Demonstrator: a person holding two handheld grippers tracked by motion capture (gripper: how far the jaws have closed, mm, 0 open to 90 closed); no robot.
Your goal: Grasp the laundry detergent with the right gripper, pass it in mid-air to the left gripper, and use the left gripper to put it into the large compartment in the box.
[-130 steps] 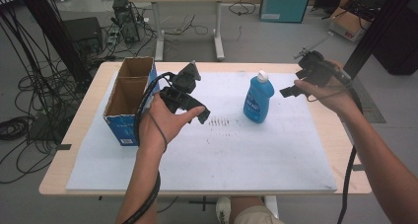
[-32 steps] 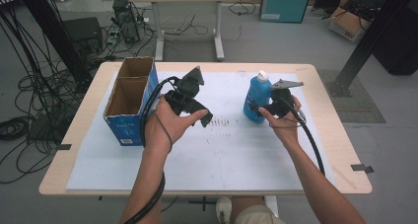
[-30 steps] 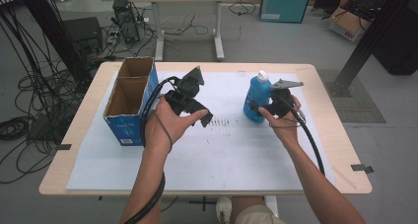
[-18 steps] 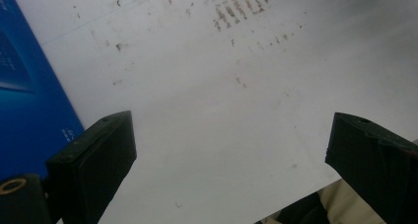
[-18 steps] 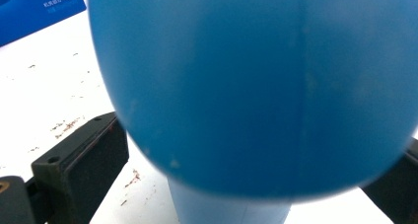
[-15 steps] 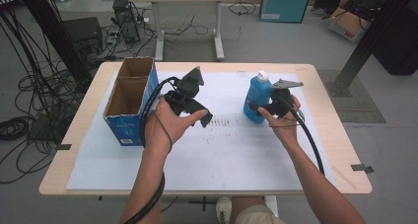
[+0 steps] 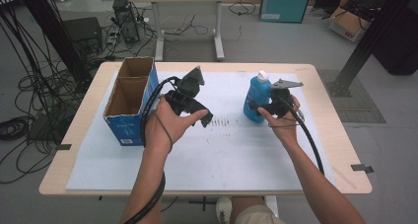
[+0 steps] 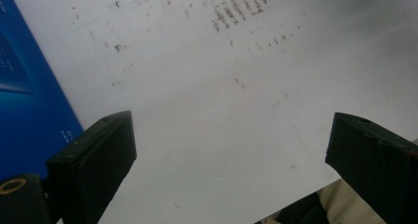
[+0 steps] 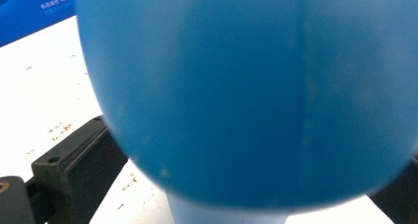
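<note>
Fingers [image 9: 79,160] flanking blue bottle [image 9: 246,86]

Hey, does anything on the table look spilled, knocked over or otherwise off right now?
Nothing spilled or tipped. The blue bottle stands upright between the right gripper's jaws, and the open cardboard box sits upright. The one oddity is a patch of small brown marks on the white sheet.

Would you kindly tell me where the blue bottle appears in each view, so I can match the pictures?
High view: the bottle stands right of centre on the white sheet, at the right gripper.
Left gripper view: not in it.
Right gripper view: the bottle sits close up between the jaws.
Shared landmark: the blue box, at far left and top left.
</note>
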